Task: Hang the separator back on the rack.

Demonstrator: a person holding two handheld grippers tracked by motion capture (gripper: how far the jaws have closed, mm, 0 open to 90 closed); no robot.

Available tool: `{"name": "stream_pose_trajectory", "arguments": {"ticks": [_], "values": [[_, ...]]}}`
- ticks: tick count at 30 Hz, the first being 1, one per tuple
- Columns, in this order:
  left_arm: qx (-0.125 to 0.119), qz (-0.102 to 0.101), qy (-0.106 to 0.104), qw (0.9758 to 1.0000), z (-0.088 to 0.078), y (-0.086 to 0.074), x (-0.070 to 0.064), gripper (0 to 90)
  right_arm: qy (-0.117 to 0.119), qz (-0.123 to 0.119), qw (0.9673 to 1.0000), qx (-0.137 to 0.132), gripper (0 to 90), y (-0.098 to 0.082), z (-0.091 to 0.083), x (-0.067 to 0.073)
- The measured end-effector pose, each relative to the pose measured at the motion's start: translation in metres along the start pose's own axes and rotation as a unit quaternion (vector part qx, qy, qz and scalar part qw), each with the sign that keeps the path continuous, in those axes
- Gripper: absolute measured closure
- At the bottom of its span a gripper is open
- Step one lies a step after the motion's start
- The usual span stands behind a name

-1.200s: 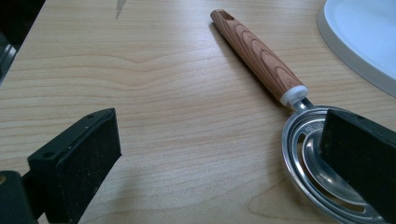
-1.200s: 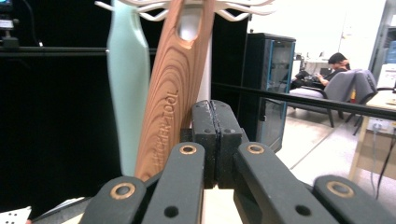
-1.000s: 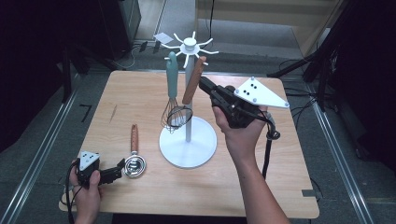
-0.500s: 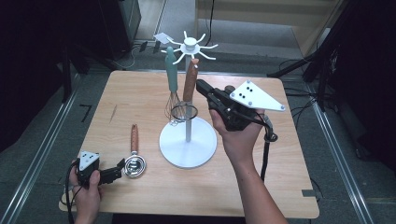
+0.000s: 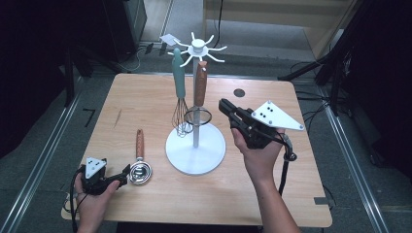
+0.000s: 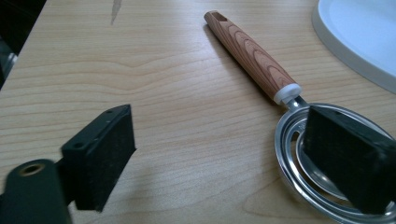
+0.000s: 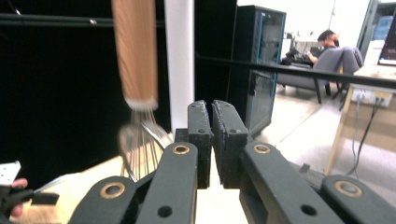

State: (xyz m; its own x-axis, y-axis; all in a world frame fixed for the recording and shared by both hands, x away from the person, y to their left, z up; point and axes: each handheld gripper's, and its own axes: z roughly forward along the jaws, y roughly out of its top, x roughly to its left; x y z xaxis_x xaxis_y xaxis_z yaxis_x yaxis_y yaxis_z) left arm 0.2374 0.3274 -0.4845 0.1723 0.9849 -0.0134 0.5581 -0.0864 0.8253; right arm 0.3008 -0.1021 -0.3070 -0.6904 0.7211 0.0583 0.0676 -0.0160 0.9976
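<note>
Step in hand, as judged: wooden-handled utensils are being hung on the white metal utensil stand with round base and spoked top [image 5: 196, 145]. One wood-handled whisk [image 5: 199, 94] is already hanging from a spoke, next to a teal-handled whisk [image 5: 179, 87] on the stand's left side.

The right hand-held gripper [image 5: 224, 106] is seen just right of the stand's pole, level with the wire ring of the wood-handled whisk. Its jaws are nearly together, nothing pinched between them; in the right gripper view [image 7: 215, 140] only a thin gap is left between the pads, and the whisk handle [image 7: 135, 51] and pole [image 7: 180, 60] stand clear ahead of them.

The next item, a wood-handled utensil with a steel ringed head [image 5: 140, 162], lies flat on the light wooden tabletop [image 5: 272, 194], well left of the stand's base, handle pointing away from the person. The left hand-held gripper [image 5: 125, 174] is set at its steel head: jaws wide apart and just begun closing. In the left gripper view one pad [image 6: 345, 154] sits over the steel rings [image 6: 292, 140], the other [image 6: 105, 149] over bare wood, so nothing is clamped.

Next move, as judged: jaws to be re-centred across the head or neck, closed firmly, and the utensil lifted so that the handle's end hole [image 6: 215, 15] can be brought to a free spoke. A slip on the polished steel is the likely risk.
</note>
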Motion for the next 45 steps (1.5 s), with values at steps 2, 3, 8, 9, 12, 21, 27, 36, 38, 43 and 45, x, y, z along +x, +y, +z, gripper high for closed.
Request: {"name": "stream_pose_trajectory", "arguments": {"ticks": [2,3,8,9,12,21,27,36,38,43,45], "values": [[-0.003,-0.002,0.006,1.0000,0.000,0.000,0.000,13.8,-0.004,0.002,1.0000,0.007,85.8,-0.009,-0.003,-0.003],[-0.003,-0.002,0.006,1.0000,-0.001,0.000,0.001,14.4,-0.004,0.004,0.9999,0.010,85.7,-0.012,-0.004,-0.003],[-0.001,-0.002,0.011,0.9999,-0.001,0.000,0.000,17.3,-0.015,0.012,0.9995,0.026,82.8,-0.034,-0.012,-0.010],[0.000,-0.001,0.010,1.0000,-0.001,0.000,0.000,18.8,-0.019,0.016,0.9992,0.032,82.2,-0.040,-0.014,-0.012],[0.003,-0.006,0.006,1.0000,-0.001,0.000,0.001,22.6,-0.024,0.022,0.9987,0.040,79.1,-0.051,-0.019,-0.017],[0.002,-0.021,0.001,0.9998,-0.002,0.000,0.005,39.6,-0.042,0.035,0.9962,0.068,65.3,-0.082,-0.033,-0.025],[0.004,-0.019,0.005,0.9998,-0.001,0.000,0.004,53.2,-0.060,0.048,0.9932,0.088,51.3,-0.105,-0.042,-0.030],[0.016,-0.025,-0.009,0.9995,0.001,0.002,0.007,79.6,-0.073,0.054,0.9891,0.116,45.1,-0.129,-0.058,-0.031],[0.018,-0.026,-0.009,0.9995,0.001,0.002,0.007,84.3,-0.075,0.057,0.9882,0.120,43.4,-0.134,-0.062,-0.031],[0.027,-0.026,-0.026,0.9990,0.002,0.003,0.008,90.0,-0.085,0.056,0.9857,0.134,40.0,-0.144,-0.071,-0.033],[0.030,-0.020,-0.035,0.9987,0.003,0.003,0.008,90.0,-0.087,0.057,0.9842,0.143,39.2,-0.151,-0.074,-0.034]]}}
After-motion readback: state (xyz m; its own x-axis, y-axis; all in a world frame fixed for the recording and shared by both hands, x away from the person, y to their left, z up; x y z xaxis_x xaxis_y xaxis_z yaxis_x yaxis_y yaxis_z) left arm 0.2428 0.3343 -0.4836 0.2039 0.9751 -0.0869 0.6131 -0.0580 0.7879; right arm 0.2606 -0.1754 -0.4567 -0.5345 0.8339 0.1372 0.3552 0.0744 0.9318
